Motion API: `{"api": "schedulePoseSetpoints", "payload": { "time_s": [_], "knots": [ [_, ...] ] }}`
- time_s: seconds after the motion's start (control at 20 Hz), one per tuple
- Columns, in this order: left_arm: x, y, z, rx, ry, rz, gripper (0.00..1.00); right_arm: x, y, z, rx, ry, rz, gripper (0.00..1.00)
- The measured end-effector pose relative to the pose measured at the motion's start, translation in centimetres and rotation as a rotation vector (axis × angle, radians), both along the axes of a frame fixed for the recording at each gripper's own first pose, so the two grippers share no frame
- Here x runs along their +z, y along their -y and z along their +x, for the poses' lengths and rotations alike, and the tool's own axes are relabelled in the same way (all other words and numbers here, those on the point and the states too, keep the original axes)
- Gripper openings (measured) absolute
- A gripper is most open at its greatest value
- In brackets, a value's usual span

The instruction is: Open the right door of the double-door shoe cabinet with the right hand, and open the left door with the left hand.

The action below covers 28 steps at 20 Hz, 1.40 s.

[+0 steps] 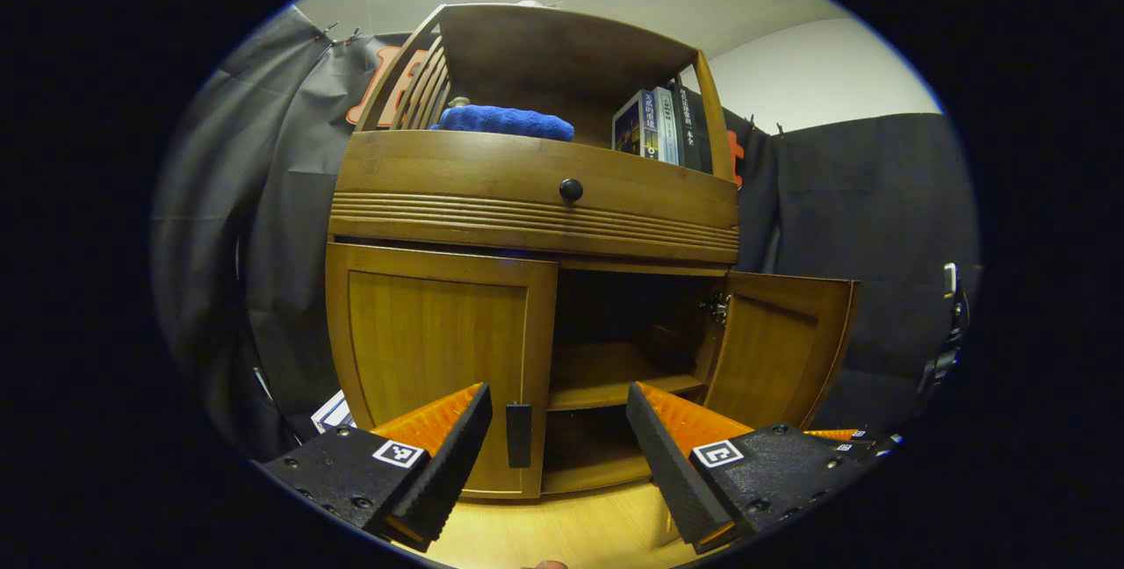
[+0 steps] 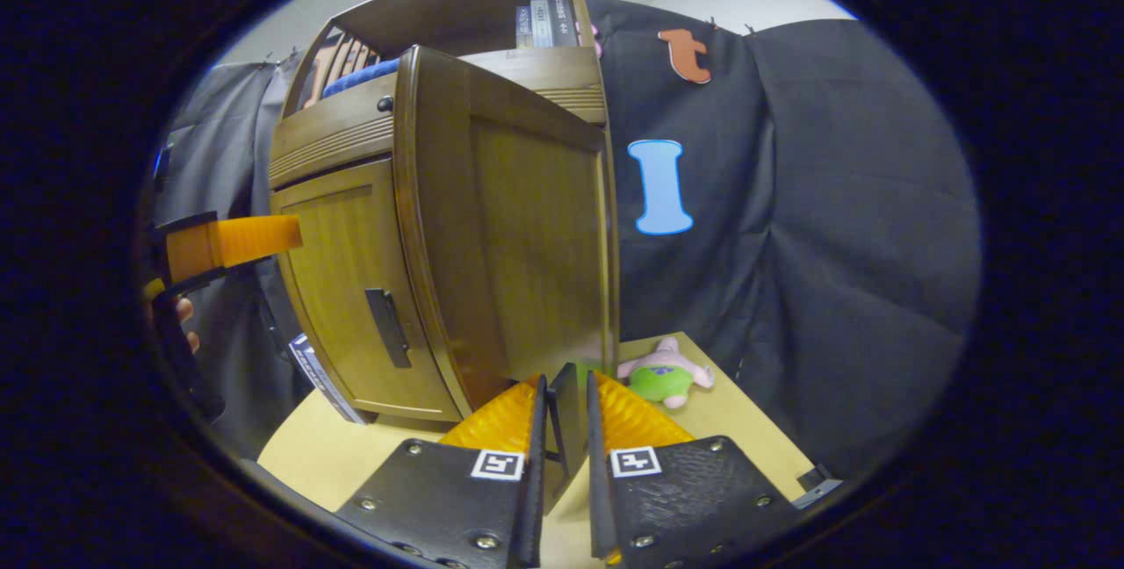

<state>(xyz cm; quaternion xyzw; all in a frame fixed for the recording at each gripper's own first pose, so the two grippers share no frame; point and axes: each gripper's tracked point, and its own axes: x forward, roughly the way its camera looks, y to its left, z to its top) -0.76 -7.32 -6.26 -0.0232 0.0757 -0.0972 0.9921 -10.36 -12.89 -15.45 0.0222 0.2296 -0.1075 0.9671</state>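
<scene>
My right claw point(image 2: 566, 415) is clamped on the open wooden right door's handle point(image 2: 562, 411). My left claw point(image 1: 558, 442), spread wide, straddles the closed left door's dark handle point(image 1: 519, 435) at six o'clock; closing off-centre could slip off.

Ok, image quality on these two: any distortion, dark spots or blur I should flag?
Left gripper view: fisheye bows the cabinet, and the inside behind the open right door is dark. Right gripper view: that door looms close and curved; all sharp.
</scene>
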Motion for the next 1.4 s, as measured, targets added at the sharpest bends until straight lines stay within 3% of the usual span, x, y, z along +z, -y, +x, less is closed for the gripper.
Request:
{"api": "schedulePoseSetpoints", "payload": {
  "time_s": [0.2,0.25,0.3,0.6,1.1,1.15,1.2,1.4],
  "knots": [
    [-0.3,0.5,-0.1,-0.008,-0.006,0.0,0.95,0.5,2.7,-0.8,-0.056,0.007,-0.009,0.21],
    [-0.3,0.6,-0.1,-0.007,-0.006,0.001,0.95,0.6,3.5,-1.2,-0.074,0.007,-0.016,0.14],
    [-0.4,0.6,-0.1,-0.006,-0.008,0.0,0.95,0.6,4.3,-1.4,-0.09,0.006,-0.021,0.13],
    [-1.0,1.0,0.0,-0.001,-0.027,-0.002,0.95,1.4,8.1,-2.3,-0.142,0.005,-0.055,0.14],
    [-2.1,0.5,0.7,0.028,-0.047,0.029,0.96,1.8,10.5,-2.8,-0.19,0.008,-0.102,0.14],
    [-2.2,0.4,0.6,0.032,-0.05,0.027,0.92,1.9,10.9,-3.0,-0.198,0.006,-0.115,0.14],
    [-2.3,0.3,0.7,0.036,-0.053,0.025,0.96,2.0,11.3,-3.1,-0.207,0.005,-0.123,0.14],
    [-2.9,-0.1,1.7,0.055,-0.06,0.022,0.92,2.1,11.7,-3.3,-0.221,0.011,-0.101,0.14]
  ]
}}
